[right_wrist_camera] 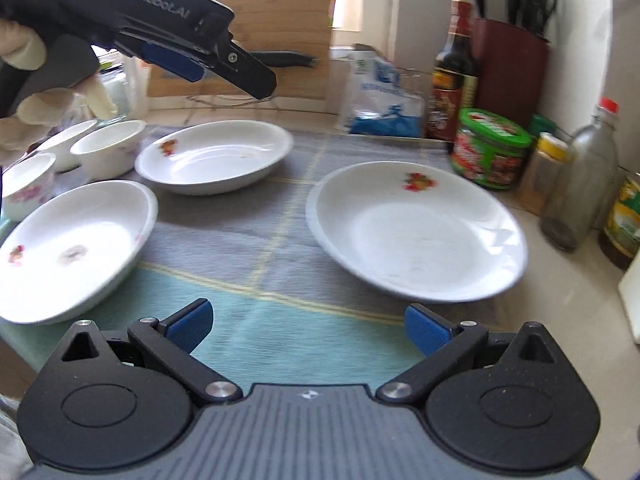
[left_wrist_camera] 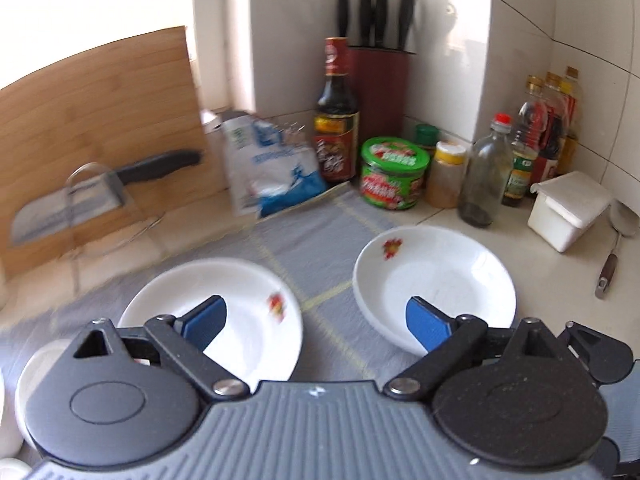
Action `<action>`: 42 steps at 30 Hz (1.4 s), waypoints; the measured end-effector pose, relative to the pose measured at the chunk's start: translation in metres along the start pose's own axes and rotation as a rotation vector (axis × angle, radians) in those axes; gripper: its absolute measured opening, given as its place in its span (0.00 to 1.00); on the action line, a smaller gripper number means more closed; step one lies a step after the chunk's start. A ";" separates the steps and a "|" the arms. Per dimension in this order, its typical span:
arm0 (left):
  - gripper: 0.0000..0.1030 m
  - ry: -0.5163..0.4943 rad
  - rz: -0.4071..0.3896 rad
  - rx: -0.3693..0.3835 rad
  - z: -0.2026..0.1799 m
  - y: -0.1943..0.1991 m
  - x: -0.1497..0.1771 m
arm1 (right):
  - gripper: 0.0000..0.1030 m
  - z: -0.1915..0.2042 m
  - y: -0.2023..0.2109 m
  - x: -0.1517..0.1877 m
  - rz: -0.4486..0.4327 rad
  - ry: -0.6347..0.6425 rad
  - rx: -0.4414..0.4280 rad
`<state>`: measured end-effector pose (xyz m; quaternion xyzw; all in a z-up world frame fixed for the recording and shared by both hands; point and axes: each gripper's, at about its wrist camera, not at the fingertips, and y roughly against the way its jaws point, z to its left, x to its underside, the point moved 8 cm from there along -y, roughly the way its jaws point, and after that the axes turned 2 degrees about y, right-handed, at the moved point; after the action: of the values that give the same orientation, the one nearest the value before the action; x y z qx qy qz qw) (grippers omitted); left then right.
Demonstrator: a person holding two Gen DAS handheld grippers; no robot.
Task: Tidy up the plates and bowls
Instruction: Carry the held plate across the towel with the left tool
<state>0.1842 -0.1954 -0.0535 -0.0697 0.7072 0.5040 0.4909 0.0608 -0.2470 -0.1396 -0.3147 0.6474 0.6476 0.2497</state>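
Three white plates with red flower prints lie on a striped cloth: a right plate, a far plate and a near-left plate. Three small white bowls stand at the far left. My left gripper is open and empty, hovering above the cloth between the far plate and the right plate. In the right wrist view the left gripper hangs in the air above the bowls. My right gripper is open and empty, low over the cloth's near edge.
A bamboo cutting board and a cleaver on a wire rack stand at the back left. A blue bag, sauce bottle, knife block, green-lidded jar, several bottles and a white box line the tiled wall.
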 end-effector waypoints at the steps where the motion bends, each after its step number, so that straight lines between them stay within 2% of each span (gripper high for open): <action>1: 0.93 0.000 0.002 -0.003 0.004 0.007 0.006 | 1.00 0.008 0.001 0.000 -0.001 0.010 -0.011; 4: 0.94 -0.003 0.010 -0.026 0.018 0.026 0.025 | 1.00 0.030 0.006 0.001 0.000 0.050 -0.029; 14: 0.94 0.105 0.063 -0.107 0.074 0.074 0.088 | 1.00 0.090 0.012 0.009 -0.003 0.109 -0.143; 18: 0.94 0.153 0.075 -0.103 0.091 0.085 0.100 | 1.00 0.114 0.006 0.013 0.000 0.169 -0.188; 24: 0.93 0.148 0.097 -0.099 0.105 0.089 0.109 | 1.00 0.138 -0.005 0.012 -0.003 0.184 -0.260; 27: 0.93 0.153 0.120 -0.079 0.107 0.086 0.111 | 1.00 0.148 -0.012 0.012 0.004 0.242 -0.274; 34: 0.93 0.153 0.166 0.019 0.105 0.063 0.103 | 1.00 0.146 -0.014 0.011 -0.023 0.302 -0.365; 38: 0.93 0.184 0.233 0.062 0.109 0.047 0.107 | 1.00 0.146 -0.016 0.010 -0.043 0.345 -0.412; 42: 0.91 0.159 0.309 0.063 0.113 0.037 0.113 | 1.00 0.146 -0.016 0.010 -0.058 0.350 -0.427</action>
<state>0.1752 -0.0446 -0.1171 0.0155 0.7616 0.5438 0.3522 0.0534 -0.1020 -0.1637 -0.4858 0.5200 0.6979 0.0807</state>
